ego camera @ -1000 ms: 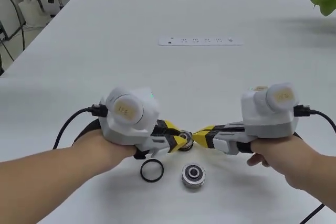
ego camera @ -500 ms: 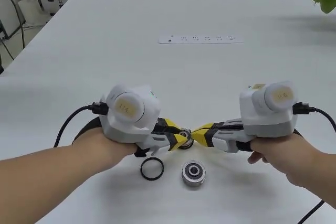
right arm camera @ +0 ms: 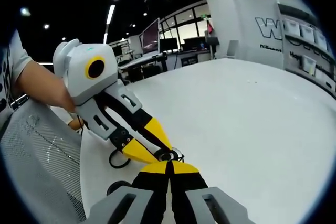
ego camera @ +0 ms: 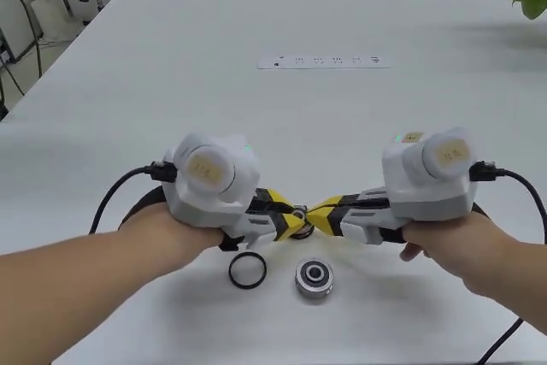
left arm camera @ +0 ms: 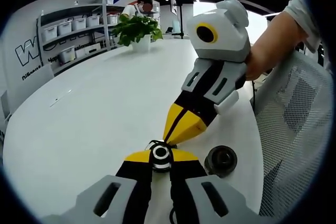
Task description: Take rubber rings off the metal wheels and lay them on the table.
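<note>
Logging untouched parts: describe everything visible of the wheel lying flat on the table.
The wheel is small, round, silvery metal with a dark ring around its central bore. It lies flat on the white table, just right of a loose black ring, apart from it, and nearer the person than the second wheel clamped in the left gripper. Nothing touches it. Whether rubber sits on its rim is unclear.
</note>
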